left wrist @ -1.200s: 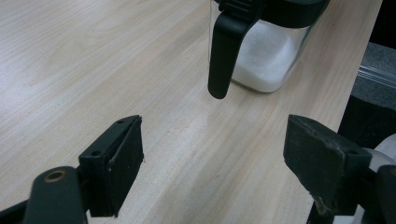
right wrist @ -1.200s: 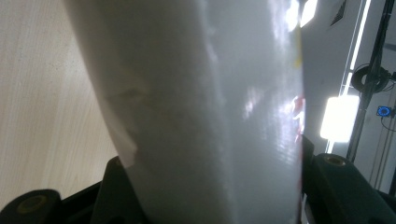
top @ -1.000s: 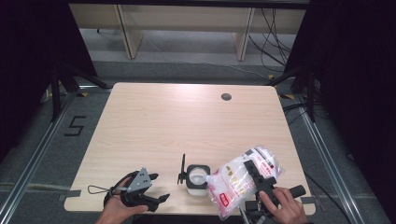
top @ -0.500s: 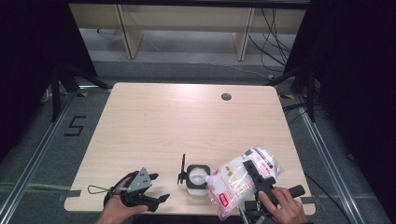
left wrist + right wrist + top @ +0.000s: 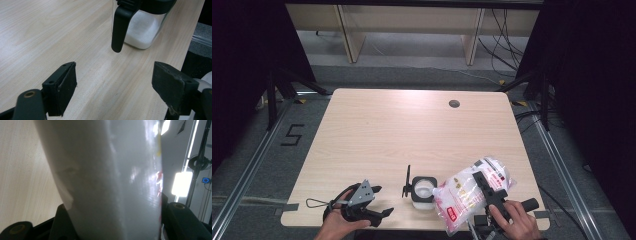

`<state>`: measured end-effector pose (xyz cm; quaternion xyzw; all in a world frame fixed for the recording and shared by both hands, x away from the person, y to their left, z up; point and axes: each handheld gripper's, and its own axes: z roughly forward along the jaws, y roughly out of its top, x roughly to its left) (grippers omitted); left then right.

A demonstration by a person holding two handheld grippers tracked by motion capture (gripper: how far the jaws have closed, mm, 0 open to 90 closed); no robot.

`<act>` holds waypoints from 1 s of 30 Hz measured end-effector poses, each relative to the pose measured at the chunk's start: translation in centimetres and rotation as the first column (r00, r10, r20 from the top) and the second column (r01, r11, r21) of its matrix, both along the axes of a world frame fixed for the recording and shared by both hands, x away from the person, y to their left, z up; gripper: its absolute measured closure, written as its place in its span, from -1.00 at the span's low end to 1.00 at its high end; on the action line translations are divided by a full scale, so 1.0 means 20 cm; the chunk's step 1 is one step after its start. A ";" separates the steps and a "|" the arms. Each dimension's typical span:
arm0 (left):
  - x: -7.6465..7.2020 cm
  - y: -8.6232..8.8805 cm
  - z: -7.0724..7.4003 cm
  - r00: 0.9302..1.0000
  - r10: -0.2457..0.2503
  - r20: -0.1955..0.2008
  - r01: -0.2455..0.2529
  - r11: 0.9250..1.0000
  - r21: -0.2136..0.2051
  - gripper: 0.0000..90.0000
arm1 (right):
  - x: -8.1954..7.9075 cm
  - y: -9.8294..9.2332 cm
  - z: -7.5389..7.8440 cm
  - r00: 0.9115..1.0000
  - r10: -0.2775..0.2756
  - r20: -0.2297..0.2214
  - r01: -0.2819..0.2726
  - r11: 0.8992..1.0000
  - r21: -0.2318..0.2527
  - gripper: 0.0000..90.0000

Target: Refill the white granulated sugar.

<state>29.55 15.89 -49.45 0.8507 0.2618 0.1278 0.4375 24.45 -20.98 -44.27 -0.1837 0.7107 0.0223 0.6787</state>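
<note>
Surface (image 5: pixel 412 130): one, pale wood, with one round dark hole (image 5: pixel 454 104) at its far side, well away from both claws.

Bag (image 5: pixel 472 192): one, clear plastic with white contents and red print, lying tilted at the near right of the surface. The right claw (image 5: pixel 484 182) is clamped around it, jaws about half open, one on each side of the bag; in the right gripper view the bag (image 5: pixel 110 180) stands between both jaws and presses against them. The bag's lower end lies just beside the jar.

Jar (image 5: pixel 422 191): one, clear glass with a black top and white grains inside, standing upright between the two claws, just left of the right claw. One black handle (image 5: pixel 120 27) hangs from its top.

Left claw (image 5: pixel 379 214): wide open, holding nothing, jaws apart just above the bare surface. The jar (image 5: pixel 142 27) stands ahead of it, near, not touching.

Claws: two. Hands: two, one on each.
</note>
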 end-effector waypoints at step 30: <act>0.00 0.00 0.00 1.000 0.004 -0.011 -0.004 1.000 0.009 -0.57 | 0.00 0.00 -0.02 1.000 0.012 -0.002 -0.011 1.000 0.018 0.12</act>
